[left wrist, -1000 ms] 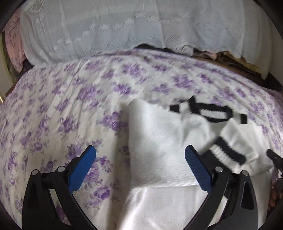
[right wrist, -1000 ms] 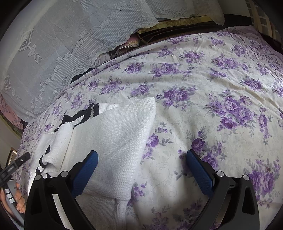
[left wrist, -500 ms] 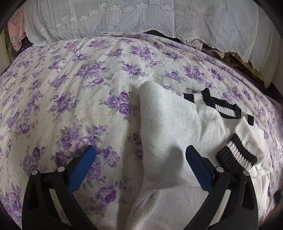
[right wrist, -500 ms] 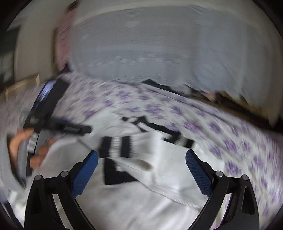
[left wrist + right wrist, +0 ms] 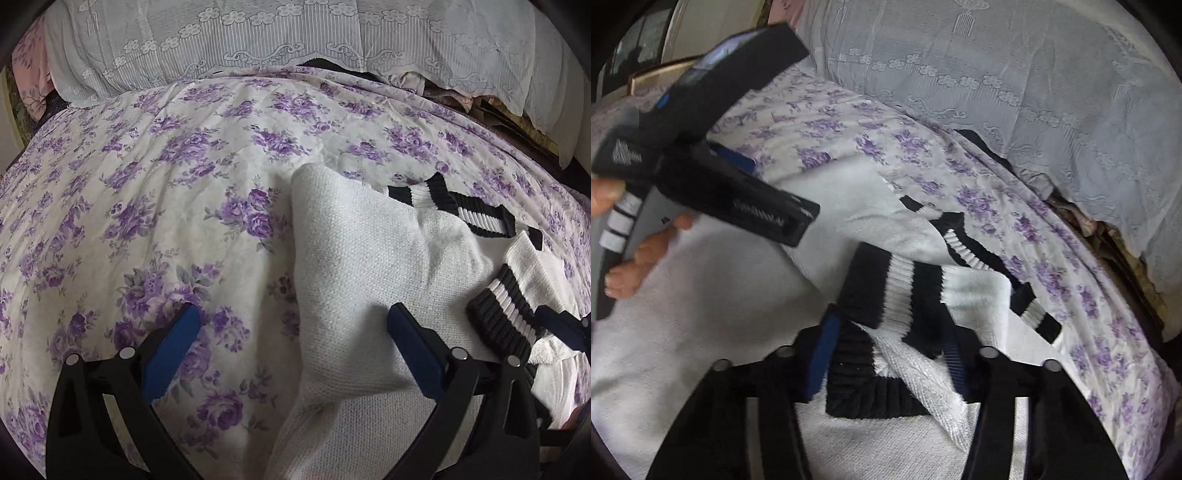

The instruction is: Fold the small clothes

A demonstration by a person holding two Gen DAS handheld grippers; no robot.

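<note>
A white knit sweater (image 5: 351, 258) with black-and-white striped trim lies partly folded on the bed, its sleeve laid across the body. My left gripper (image 5: 295, 314) stands open over the sweater's left folded edge, one finger above the knit and the other above the sheet. It holds nothing. My right gripper (image 5: 886, 360) is closing, and its pads press on the striped sleeve cuff (image 5: 886, 295) bunched between them. That cuff (image 5: 506, 314) also shows in the left wrist view, beside a dark right finger at the frame's edge. The striped collar (image 5: 967, 251) lies just beyond.
A purple floral bedsheet (image 5: 147, 221) covers the bed. A white lace cover (image 5: 295, 37) drapes over a bulky pile at the back, with dark clutter (image 5: 1108, 236) in the gap. A hand (image 5: 635, 254) holds the left tool's black body (image 5: 701, 173).
My right gripper swung from the sweater's right edge over to the sleeve cuff, rolling as it went, and its jaws narrowed onto the cuff. The left gripper sank slightly and stayed open.
</note>
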